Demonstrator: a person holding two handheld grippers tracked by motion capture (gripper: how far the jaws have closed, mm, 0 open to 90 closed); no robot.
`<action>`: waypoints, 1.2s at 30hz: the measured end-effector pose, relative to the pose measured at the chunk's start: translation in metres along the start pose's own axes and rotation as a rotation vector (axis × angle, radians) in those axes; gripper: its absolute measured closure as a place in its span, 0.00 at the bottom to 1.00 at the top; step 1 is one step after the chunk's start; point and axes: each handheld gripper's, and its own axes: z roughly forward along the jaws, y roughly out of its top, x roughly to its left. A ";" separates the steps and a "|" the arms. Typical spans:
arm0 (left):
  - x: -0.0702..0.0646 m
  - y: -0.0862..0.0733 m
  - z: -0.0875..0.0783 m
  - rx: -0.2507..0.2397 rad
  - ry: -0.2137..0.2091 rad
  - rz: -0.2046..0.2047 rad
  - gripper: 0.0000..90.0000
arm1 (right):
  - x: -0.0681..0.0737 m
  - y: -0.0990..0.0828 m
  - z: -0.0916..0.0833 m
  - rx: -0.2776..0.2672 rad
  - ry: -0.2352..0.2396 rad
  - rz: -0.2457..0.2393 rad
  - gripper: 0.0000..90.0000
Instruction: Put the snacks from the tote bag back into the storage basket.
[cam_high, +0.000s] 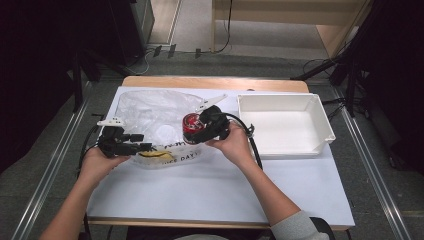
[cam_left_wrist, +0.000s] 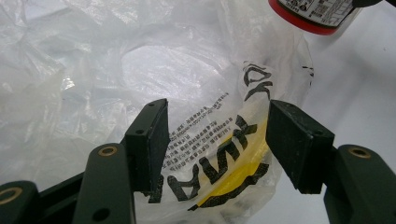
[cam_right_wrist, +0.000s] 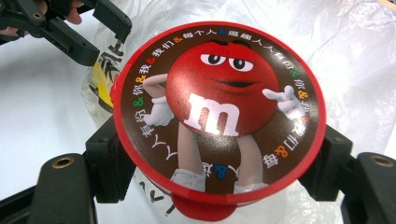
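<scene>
Gripping red candy tub (cam_right_wrist: 217, 116) by sides, right gripper (cam_high: 202, 129) clamped below lid rim; rigid, smooth, may slip. Tub hovers over plastic bag (cam_high: 155, 112) near table's (cam_high: 225, 195) left-centre. Left gripper (cam_left_wrist: 217, 140) agape around bag's printed mouth: flimsy, crinkly, pinch edge.

The plastic bag (cam_left_wrist: 154, 79) is thin, clear, crinkled film with a soft sheen and printed lettering. The candy tub (cam_right_wrist: 217, 116) at centre frame has a glossy lid catching white glare. Both grippers' jaws look matt black plastic with brass-coloured rivets. The bin (cam_high: 320, 120) at right is smooth white plastic.
</scene>
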 end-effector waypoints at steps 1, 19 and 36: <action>0.000 0.000 0.000 0.001 0.001 0.000 0.45 | 0.000 0.000 -0.001 -0.003 -0.002 -0.002 0.29; 0.000 0.000 0.000 0.009 0.001 0.000 0.45 | -0.016 -0.002 -0.026 -0.020 -0.020 0.033 0.29; -0.001 0.000 0.000 0.008 -0.004 0.000 0.45 | -0.030 -0.008 -0.041 -0.022 -0.056 0.055 0.29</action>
